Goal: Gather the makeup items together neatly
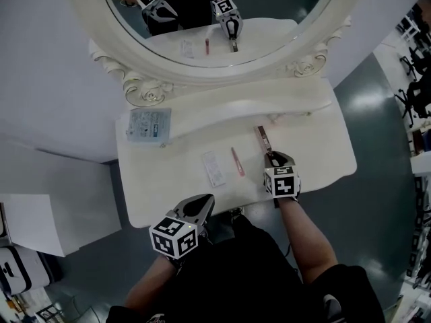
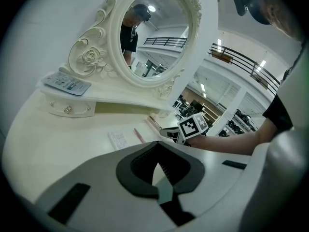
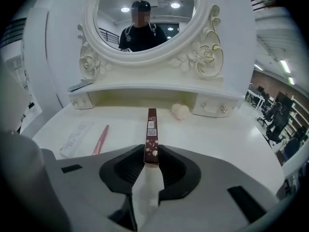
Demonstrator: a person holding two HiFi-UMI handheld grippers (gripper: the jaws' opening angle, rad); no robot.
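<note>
A blue packet (image 1: 149, 126) is seen on the raised shelf of the white dressing table (image 1: 323, 157). The left gripper (image 1: 204, 202) is held at the near edge, jaws together, empty. A white sachet (image 1: 213, 167) and pink pencil (image 1: 237, 161) are laid mid-surface. The slim brown box (image 1: 262, 138) is clamped at its near end by the right gripper (image 1: 272, 155). Grey-green floor (image 1: 377, 113) is shown rightward.

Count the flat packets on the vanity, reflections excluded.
2: a white packet on the tabletop beside the pink stick; a blue packet on the raised shelf's left end. None looks hidden.
</note>
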